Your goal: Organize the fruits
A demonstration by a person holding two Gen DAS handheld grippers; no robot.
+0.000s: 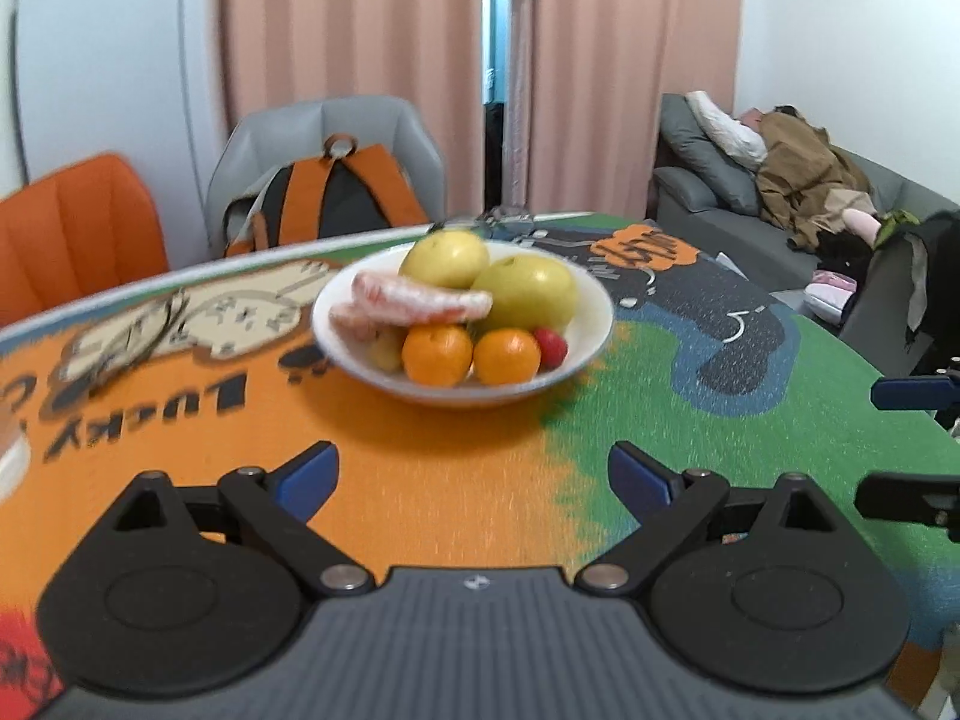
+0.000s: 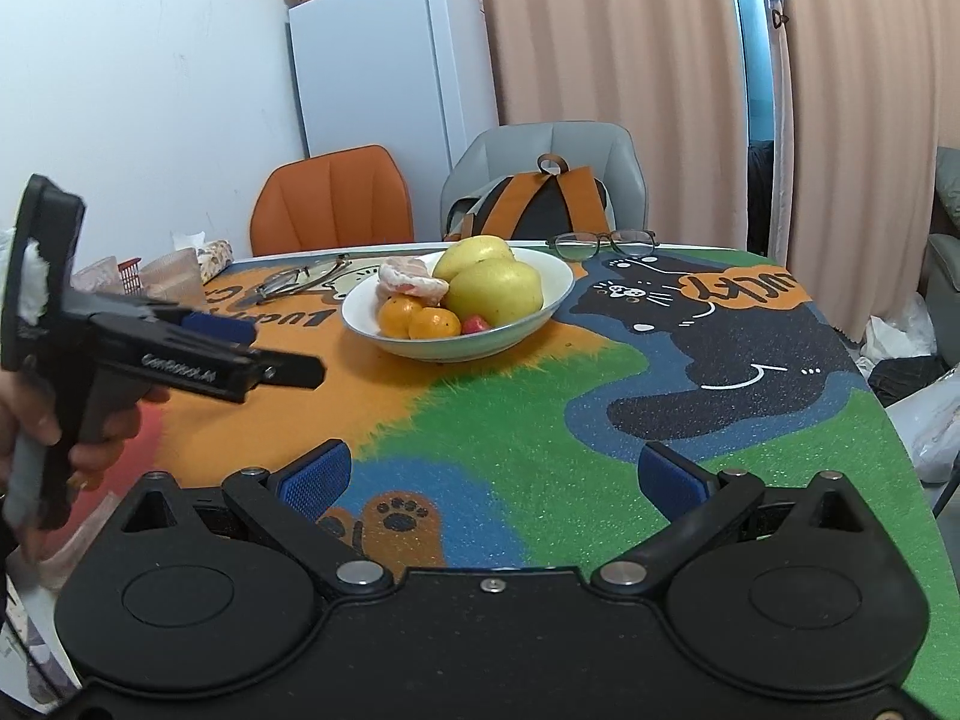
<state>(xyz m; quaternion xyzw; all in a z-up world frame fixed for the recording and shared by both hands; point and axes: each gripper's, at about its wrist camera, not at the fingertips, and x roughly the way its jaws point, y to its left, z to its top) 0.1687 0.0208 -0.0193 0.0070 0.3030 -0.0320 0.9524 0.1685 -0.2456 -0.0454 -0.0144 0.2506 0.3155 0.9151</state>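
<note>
Sitting at the far left of the right wrist view, a hand (image 2: 36, 420) is gripping the handle of the left gripper (image 2: 282, 360), which is pointing rightward above the orange part of the table (image 2: 540, 450). Seen from its own camera, its blue-padded fingers (image 1: 309, 477) are standing spread wide with nothing between them, hovering over the cartoon-cat mat that is covering the table. Behind, an orange chair (image 2: 333, 201) is standing in front of a white fridge (image 2: 384, 60), and a pair of glasses (image 2: 300, 282) is lying on the mat near the far edge. Moving rightward, a white bowl (image 2: 528, 312) is resting on the table, well ahead of both grippers, and it is holding all the fruit: peeled pinkish citrus segments (image 2: 411, 282) at its left, two mandarins (image 2: 420, 318) side by side at the front, two large yellow-green fruits (image 2: 495, 294), apples or pears, towards the back, and a small red fruit (image 2: 474, 324) tucked at the front beside the mandarins. A grey chair (image 2: 624, 168) behind the bowl is carrying an orange-and-black backpack (image 2: 540, 204), and a second pair of glasses (image 2: 603, 243) is lying just right of the bowl. Nearest the right wrist camera, the right gripper (image 2: 498, 474) is hovering above the green and blue patches of the mat, its fingers (image 2: 672, 480) also spread wide apart and empty. Pink curtains (image 2: 630, 60) are hanging at the right.
</note>
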